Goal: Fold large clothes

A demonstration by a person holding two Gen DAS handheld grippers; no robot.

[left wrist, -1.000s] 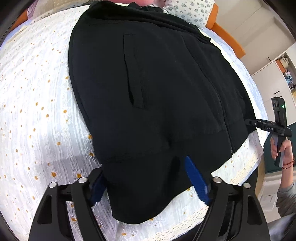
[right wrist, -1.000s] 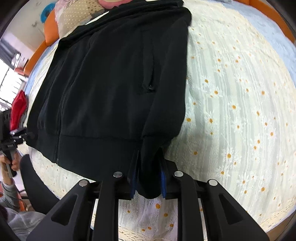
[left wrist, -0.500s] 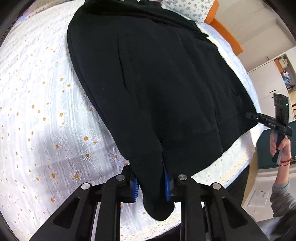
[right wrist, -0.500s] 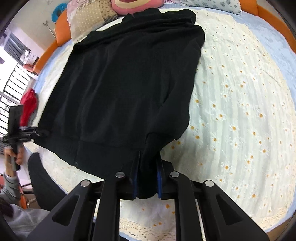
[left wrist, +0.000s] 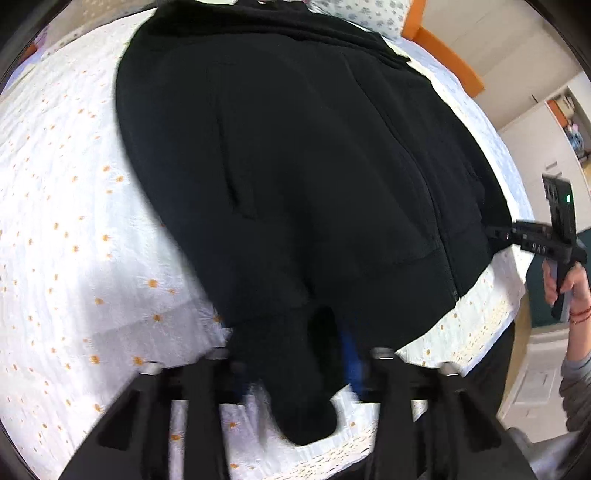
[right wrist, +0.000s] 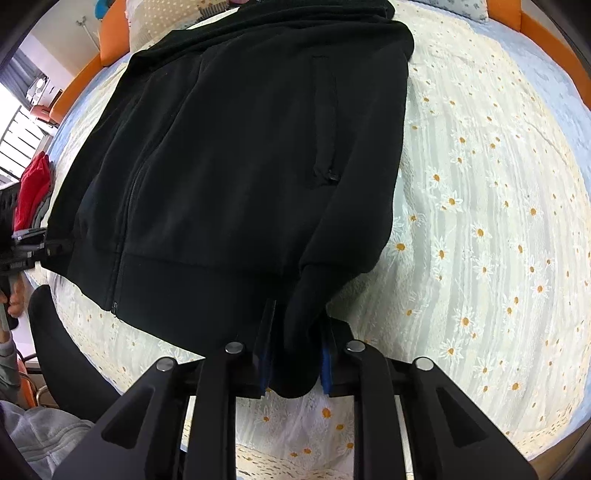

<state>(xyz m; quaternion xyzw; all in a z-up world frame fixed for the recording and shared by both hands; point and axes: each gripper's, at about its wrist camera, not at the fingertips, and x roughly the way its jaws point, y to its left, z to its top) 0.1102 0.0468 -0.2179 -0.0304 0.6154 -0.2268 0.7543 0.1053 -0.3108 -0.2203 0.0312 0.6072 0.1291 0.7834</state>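
A black zip jacket (left wrist: pixel 314 166) lies spread on a daisy-print bedspread (left wrist: pixel 66 229), hem toward me; it also shows in the right wrist view (right wrist: pixel 229 166). My left gripper (left wrist: pixel 295 365) is shut on the jacket's left sleeve cuff (left wrist: pixel 295 398), which hangs between the blurred blue pads. My right gripper (right wrist: pixel 295 354) is shut on the right sleeve cuff (right wrist: pixel 299 332) at the hem's right corner. The right gripper also shows in the left wrist view (left wrist: pixel 532 240) at the hem's far edge.
The bedspread (right wrist: pixel 480 221) extends to the right of the jacket. Pillows (left wrist: pixel 362 14) and an orange bed frame (left wrist: pixel 439 48) lie beyond the collar. Red clothing (right wrist: pixel 33 188) lies at the left. White cabinets (left wrist: pixel 546 147) stand at the right.
The left gripper closed on the left cuff and has since shifted, the view now blurred and closer to the jacket. The right gripper kept its hold on the right cuff.
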